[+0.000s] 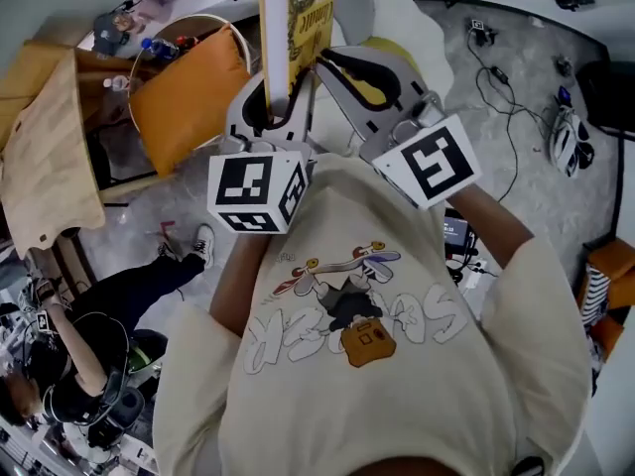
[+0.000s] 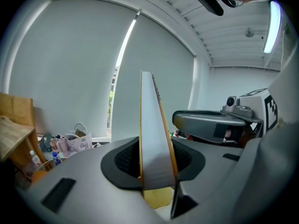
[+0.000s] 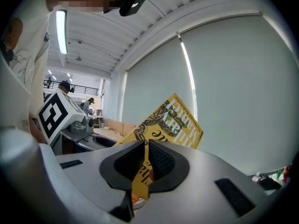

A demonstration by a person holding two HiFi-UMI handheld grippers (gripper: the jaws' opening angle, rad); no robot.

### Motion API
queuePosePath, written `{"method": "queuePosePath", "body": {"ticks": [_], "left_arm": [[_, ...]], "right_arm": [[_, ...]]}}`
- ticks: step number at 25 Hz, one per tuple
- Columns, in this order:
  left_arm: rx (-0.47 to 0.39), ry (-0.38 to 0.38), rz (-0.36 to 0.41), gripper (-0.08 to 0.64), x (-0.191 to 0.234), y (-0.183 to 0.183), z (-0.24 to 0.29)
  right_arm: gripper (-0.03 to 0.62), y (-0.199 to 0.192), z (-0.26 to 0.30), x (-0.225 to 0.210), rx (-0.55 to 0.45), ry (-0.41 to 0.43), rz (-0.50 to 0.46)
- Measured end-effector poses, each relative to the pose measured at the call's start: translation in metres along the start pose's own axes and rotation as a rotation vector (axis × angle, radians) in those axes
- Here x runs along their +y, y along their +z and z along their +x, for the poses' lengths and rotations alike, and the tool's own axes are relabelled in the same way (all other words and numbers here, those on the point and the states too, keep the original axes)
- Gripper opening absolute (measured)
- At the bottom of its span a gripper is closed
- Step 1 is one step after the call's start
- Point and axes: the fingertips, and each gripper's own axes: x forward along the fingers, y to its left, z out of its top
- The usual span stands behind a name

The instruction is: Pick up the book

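Book (image 2: 152, 139) stands on edge, long axis rising out of both jaws: left gripper (image 1: 270, 107) clamps its thickness, right gripper (image 3: 144, 162) pinches just its cover.

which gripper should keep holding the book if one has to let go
Left, probably: the left gripper clamps the full thickness of the book; the right gripper pinches only its thin yellow cover.

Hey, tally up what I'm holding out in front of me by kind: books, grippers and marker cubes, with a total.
yellow-covered book: 1
grey two-jaw grippers: 2, left gripper and right gripper, both clamped on the book
black-and-white marker cubes: 2, one on each gripper
Total: 5
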Motion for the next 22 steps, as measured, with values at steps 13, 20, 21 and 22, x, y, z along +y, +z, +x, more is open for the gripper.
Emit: {"method": "queuePosePath", "body": {"ticks": [13, 20, 21, 22], "left_arm": [[-0.01, 0.069, -0.026, 0.144, 0.032, 0.001, -0.02], [0.019, 0.097, -0.061, 0.143, 0.044, -0.011, -0.034], [0.022, 0.106, -0.067, 0.143, 0.049, -0.011, -0.037], [0.025, 0.116, -0.072, 0.143, 0.054, -0.011, -0.04]], "right_arm": [[0.046, -0.005, 0.023, 0.015, 0.021, -0.021, 0.038], [0.044, -0.014, 0.034, 0.027, 0.062, 0.003, 0.066], [0.044, -0.013, 0.038, 0.029, 0.065, 0.007, 0.07], [0.044, -0.012, 0.042, 0.032, 0.068, 0.011, 0.073]]}}
